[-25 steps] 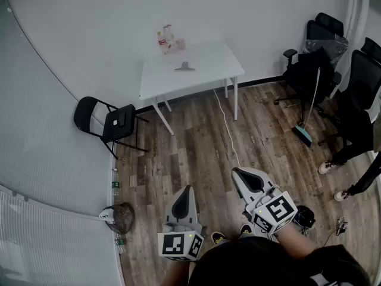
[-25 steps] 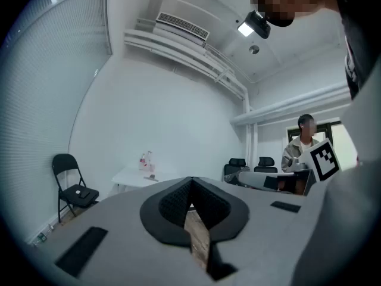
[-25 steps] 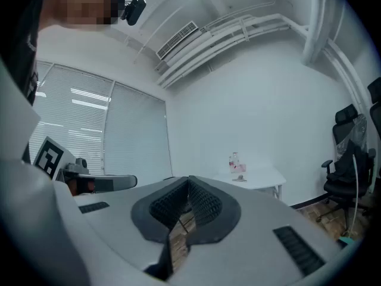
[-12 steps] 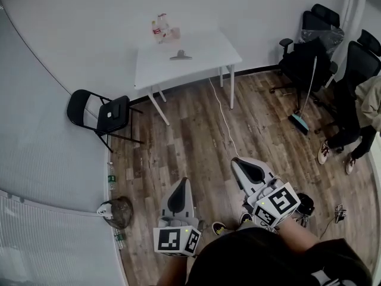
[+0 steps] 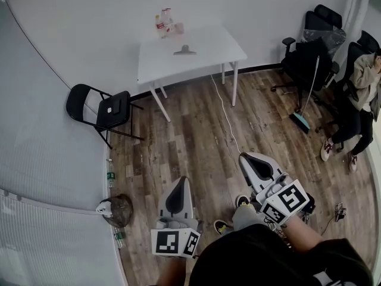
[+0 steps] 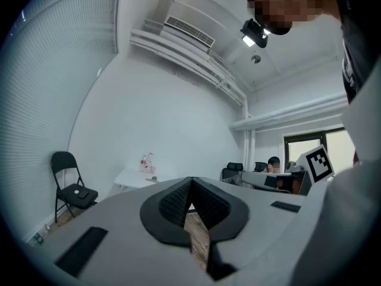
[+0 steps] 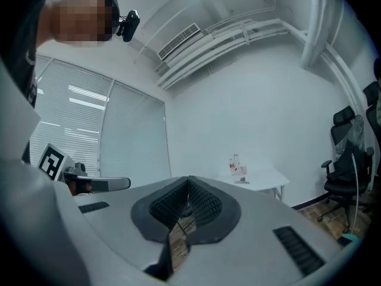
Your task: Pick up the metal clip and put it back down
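No legible words or numbers, square black-and-white code markers on left gripper and right gripper, red labels on the bottles too small to read

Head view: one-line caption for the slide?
Person on wood floor, left hand-held gripper and right hand-held gripper both shut and empty, facing the white table where the metal clip lies untouched.

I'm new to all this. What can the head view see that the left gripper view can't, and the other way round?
Only the head view: the broom and the white cable lying on the wooden floor. Only the left gripper view: the ceiling air vent and a window. Both: the white table, the black folding chair and the left gripper, its jaws together.
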